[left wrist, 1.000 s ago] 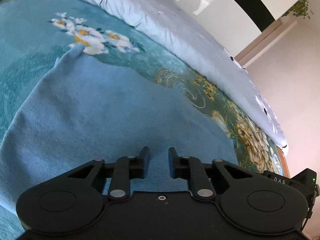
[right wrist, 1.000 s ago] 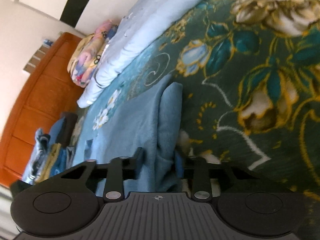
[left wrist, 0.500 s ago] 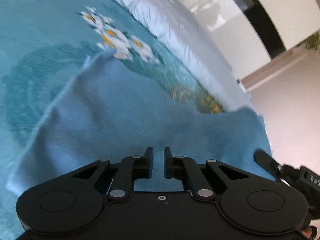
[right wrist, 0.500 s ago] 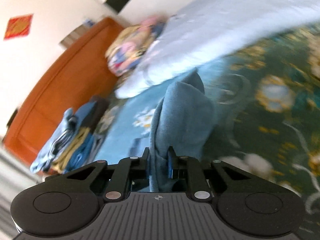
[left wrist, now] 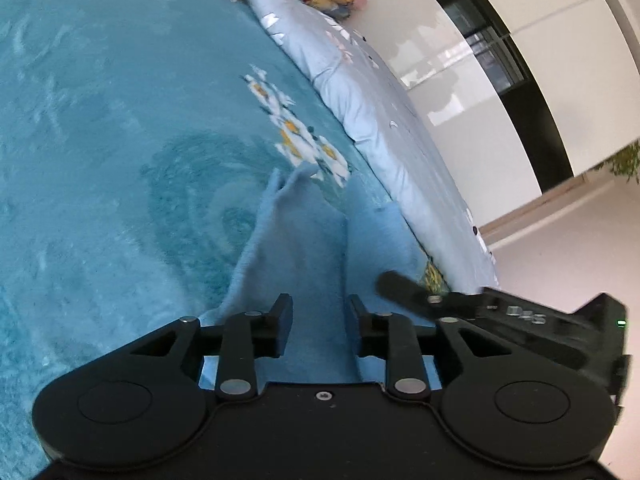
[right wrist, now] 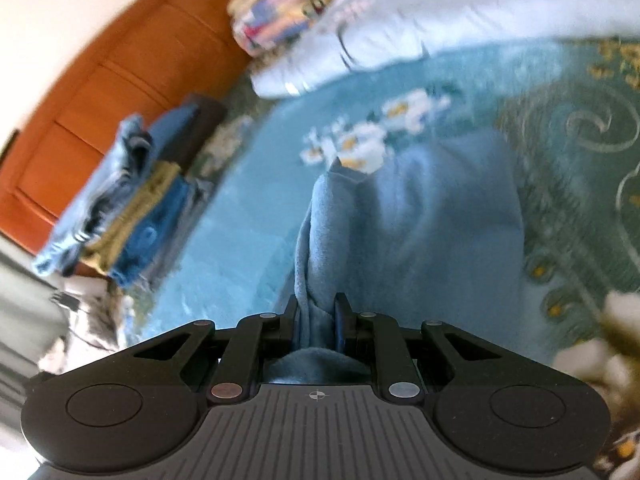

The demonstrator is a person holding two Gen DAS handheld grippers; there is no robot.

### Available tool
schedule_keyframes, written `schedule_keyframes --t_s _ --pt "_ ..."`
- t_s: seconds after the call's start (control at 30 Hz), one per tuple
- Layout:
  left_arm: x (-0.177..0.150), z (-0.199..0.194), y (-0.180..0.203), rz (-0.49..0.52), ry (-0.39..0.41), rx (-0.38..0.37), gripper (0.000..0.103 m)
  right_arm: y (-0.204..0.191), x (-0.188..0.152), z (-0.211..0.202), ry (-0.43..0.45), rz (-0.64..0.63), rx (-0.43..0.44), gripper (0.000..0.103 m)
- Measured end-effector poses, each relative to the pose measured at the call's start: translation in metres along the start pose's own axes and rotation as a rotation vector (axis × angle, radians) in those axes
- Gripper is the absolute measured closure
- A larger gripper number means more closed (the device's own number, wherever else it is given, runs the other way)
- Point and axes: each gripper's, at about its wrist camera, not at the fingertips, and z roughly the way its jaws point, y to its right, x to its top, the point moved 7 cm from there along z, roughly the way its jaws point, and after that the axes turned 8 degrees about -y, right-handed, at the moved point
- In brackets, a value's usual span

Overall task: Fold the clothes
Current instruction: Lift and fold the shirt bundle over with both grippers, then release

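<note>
A light blue fleece garment lies on a teal floral bedspread. My left gripper is over it with its jaws a cloth's width apart, and a raised fold of the garment runs between the fingers. My right gripper is shut on a bunched edge of the same garment and holds it lifted above the bed, the cloth hanging forward in a ridge. The right gripper's body shows at the right of the left wrist view.
A rolled pale blue duvet lies along the far side of the bed, with a colourful pillow by it. A stack of folded clothes sits near the orange wooden headboard. White wardrobe doors stand behind.
My right gripper has lifted the garment's edge and carried it across toward the headboard side. The cloth is now folded into a ridge. My left gripper's jaws have widened.
</note>
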Motion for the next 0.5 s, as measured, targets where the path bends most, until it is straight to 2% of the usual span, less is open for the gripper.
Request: schedule_keyframes --t_s 0.1,0.2,0.3,0.37,0.5 --pt "-0.001 -0.002 -0.007 -0.032 -0.005 -0.015 0.073 0.0 -0.006 0.011 -0.027 0.014 -0.014 0.084" --pt "-0.002 -0.005 -0.01 -0.067 -0.004 -0.05 0.067 -0.006 -0.007 0.005 -0.023 0.0 0.034 0.074" --pt "-0.001 -0.008 -0.013 -0.113 -0.003 -0.094 0.064 -0.013 -0.004 -0.018 0.015 -0.008 0.092 0.071" --pt "0.001 -0.006 -0.012 -0.129 -0.002 -0.116 0.058 -0.013 -0.003 -0.039 0.056 -0.019 0.106 0.065" --pt "0.006 0.0 -0.014 -0.193 -0.025 -0.15 0.056 0.004 -0.022 -0.065 0.07 -0.057 0.062 0.062"
